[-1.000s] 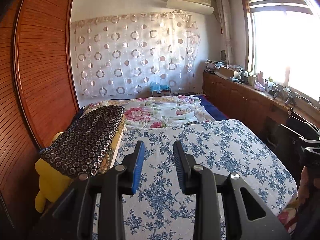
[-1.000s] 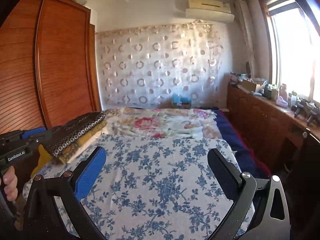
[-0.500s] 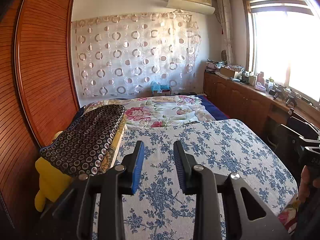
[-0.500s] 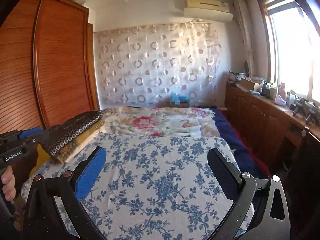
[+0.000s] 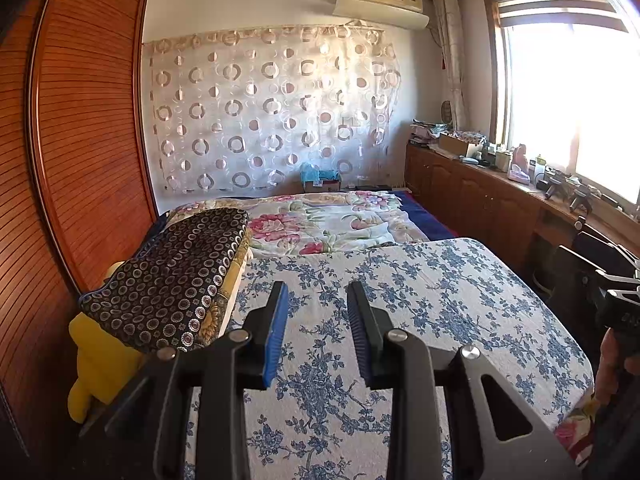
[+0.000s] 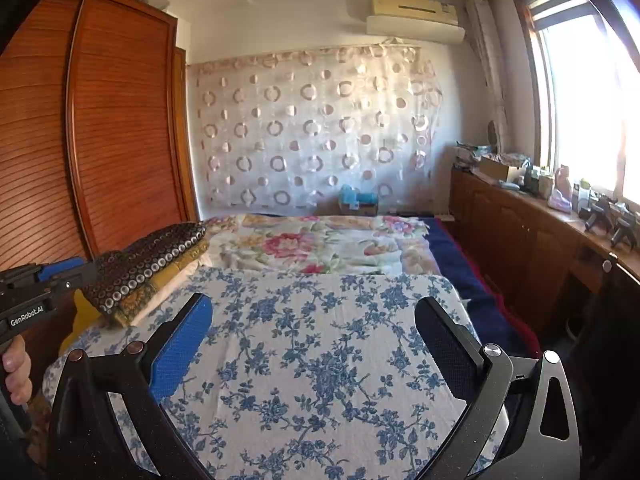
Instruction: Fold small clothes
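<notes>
A white cloth with blue flowers [image 5: 400, 304] lies flat over the near end of the bed; it also shows in the right wrist view [image 6: 320, 340]. My left gripper [image 5: 316, 300] hovers above its left part, jaws partly open with a narrow gap, holding nothing. My right gripper [image 6: 312, 320] hovers above the cloth's near middle, jaws wide open and empty. The left gripper's body shows at the left edge of the right wrist view [image 6: 44, 284]. No small garment is in view.
A dark cloth with ring pattern [image 5: 176, 276] lies on a yellow pile at the bed's left. A floral quilt [image 5: 320, 220] covers the far bed. A wooden wardrobe [image 5: 80, 140] stands left. A low wooden cabinet [image 5: 480, 196] with clutter runs under the window.
Both views have tilted up slightly, so the bed sits a little lower in frame. The jaws keep the same openings.
</notes>
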Available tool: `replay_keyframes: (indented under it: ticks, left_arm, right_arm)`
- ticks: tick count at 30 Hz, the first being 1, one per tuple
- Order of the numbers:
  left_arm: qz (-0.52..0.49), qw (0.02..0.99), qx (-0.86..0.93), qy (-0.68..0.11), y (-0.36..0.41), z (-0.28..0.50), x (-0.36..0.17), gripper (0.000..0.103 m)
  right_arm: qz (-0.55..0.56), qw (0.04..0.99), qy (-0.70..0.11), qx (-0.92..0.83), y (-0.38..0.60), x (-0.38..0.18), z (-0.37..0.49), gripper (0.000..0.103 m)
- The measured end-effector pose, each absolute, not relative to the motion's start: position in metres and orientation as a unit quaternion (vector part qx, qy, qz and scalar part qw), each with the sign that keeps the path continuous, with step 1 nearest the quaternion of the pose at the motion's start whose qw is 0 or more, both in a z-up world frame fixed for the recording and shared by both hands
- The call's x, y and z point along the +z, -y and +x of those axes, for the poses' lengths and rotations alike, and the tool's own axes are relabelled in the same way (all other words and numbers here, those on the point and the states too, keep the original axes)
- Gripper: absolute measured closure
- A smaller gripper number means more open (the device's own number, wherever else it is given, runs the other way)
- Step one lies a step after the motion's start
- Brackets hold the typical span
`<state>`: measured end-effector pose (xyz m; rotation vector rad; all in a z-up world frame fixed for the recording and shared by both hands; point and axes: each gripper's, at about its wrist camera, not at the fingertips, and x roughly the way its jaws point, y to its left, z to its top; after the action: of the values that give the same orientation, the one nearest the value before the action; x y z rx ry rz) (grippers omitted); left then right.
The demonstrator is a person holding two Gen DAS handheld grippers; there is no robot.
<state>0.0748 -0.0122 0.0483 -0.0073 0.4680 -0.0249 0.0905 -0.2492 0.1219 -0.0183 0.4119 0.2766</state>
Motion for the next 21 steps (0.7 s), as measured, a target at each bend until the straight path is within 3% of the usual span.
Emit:
replay_keyframes:
  ticks: [21]
  left_arm:
    - [-0.005, 0.972, -0.011, -0.233, 0.0159, 0.0719, 0.0494, 0.073]
  right_arm:
    - [-0.009, 0.969, -0.205, 0.136, 0.2493, 0.1216, 0.0897, 0.000]
